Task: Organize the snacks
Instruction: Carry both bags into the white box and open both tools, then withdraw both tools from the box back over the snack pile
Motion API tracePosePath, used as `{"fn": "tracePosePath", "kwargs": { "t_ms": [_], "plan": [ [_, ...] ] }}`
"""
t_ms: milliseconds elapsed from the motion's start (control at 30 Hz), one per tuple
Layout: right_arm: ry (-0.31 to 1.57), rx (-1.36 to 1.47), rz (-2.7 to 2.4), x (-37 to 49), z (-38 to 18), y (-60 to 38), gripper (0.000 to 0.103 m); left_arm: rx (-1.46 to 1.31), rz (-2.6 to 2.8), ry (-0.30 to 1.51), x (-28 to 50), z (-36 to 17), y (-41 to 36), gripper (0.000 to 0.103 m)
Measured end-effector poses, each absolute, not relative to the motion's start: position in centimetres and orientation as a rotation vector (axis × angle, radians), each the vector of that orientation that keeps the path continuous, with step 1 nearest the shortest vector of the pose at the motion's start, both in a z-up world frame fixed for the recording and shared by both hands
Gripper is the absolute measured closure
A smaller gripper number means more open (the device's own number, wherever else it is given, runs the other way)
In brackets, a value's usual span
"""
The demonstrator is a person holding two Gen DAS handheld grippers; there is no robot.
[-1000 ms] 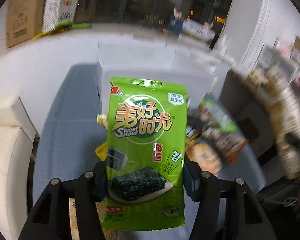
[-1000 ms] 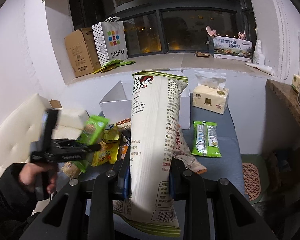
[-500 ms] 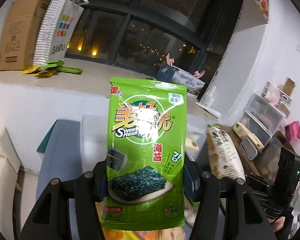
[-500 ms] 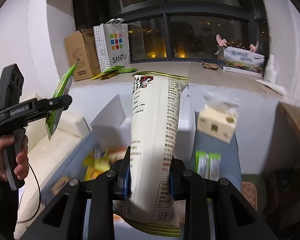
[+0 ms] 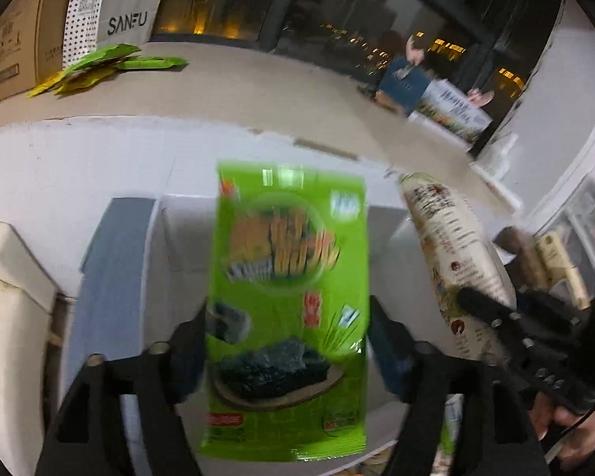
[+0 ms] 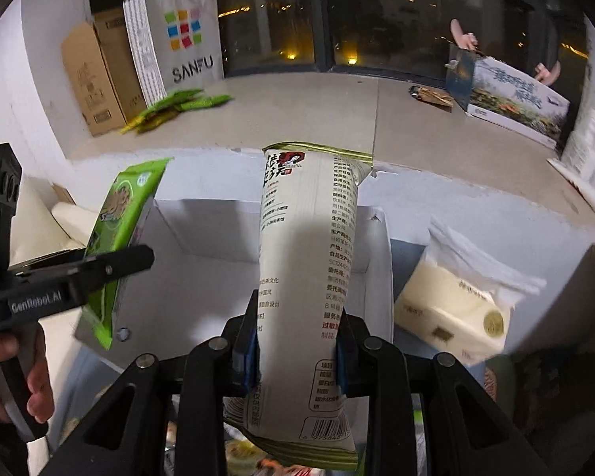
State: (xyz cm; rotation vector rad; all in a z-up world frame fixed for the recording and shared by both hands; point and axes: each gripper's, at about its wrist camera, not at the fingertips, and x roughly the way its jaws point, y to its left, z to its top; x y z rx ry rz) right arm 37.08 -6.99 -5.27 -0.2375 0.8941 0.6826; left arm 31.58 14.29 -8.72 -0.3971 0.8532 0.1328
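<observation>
Grippers both sit over the white box (image 6: 202, 277), which stands at the back of the table against the white wall below the window ledge.

Your left gripper (image 5: 287, 341): jaws are opening. The green seaweed packet (image 5: 287, 317) is upright between the fingers (image 5: 186, 341), with a visible gap on the right side and the left edge just beside the pad, so you're no longer pinching it. The packet is blurred and hangs over the left part of the box. In the right wrist view it (image 6: 119, 238) shows edge-on at the box's left wall, beside the left gripper (image 6: 99, 273).

Your right gripper (image 6: 295, 345): fingers pressed in on the tall cream snack bag (image 6: 309, 269), pinching its lower half. The bag stands upright, its top near the box's back wall and its bottom hanging below the jaws.

Tissue pack (image 6: 452, 305) lies tilted on the table just right of the box. Paper bag (image 6: 174, 35), cardboard box (image 6: 99, 75) and some loose green packets (image 6: 174, 107) sit at the ledge's left end.
</observation>
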Motion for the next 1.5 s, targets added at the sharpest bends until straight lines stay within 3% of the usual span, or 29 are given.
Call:
{"fn": "tracePosePath", "kwargs": {
  "t_ms": [33,67,100,133,333,500,633,900,1033,1200,1500],
  "plan": [
    [0.895,-0.243,0.679,37.3,-5.4,-6.7,0.055,-0.374,0.156,0.863,31.5,-8.9,14.3,0.0],
    [0.892,-0.248,0.672,37.5,-5.6,-6.6,0.041,-0.356,0.163,0.862,31.2,-9.0,14.4,0.0],
    [0.884,-0.25,0.663,37.6,-5.7,-6.5,0.01,-0.346,0.165,0.863,30.8,-9.0,14.4,0.0],
    [0.866,-0.242,0.649,37.5,-5.7,-6.7,0.0,-0.345,0.166,0.859,30.6,-8.9,14.6,0.0],
    [0.811,-0.173,0.667,36.9,-4.3,-8.0,0.0,-0.282,0.159,0.73,27.1,-6.2,14.8,0.0],
    [0.64,-0.158,0.733,33.2,-1.5,-10.1,0.0,-0.228,0.109,0.586,20.6,-3.0,13.8,0.0],
    [0.609,-0.163,0.795,29.0,0.0,-12.4,0.0,-0.19,0.07,0.518,14.9,-1.4,12.2,0.0],
    [0.53,-0.115,0.837,18.4,0.5,-21.0,0.0,-0.25,0.015,0.465,2.3,-3.4,9.5,0.0],
    [0.565,-0.107,0.749,14.1,-2.3,-25.4,0.0,-0.295,-0.007,0.452,-2.0,-5.5,8.4,0.0],
    [0.71,-0.026,0.664,11.6,-7.1,-29.0,0.0,-0.268,-0.032,0.467,-1.5,-5.3,6.6,0.0],
    [0.812,-0.049,0.608,15.2,-9.7,-28.0,0.0,-0.23,-0.068,0.513,-0.7,-6.0,4.3,0.0]
  ]
}}
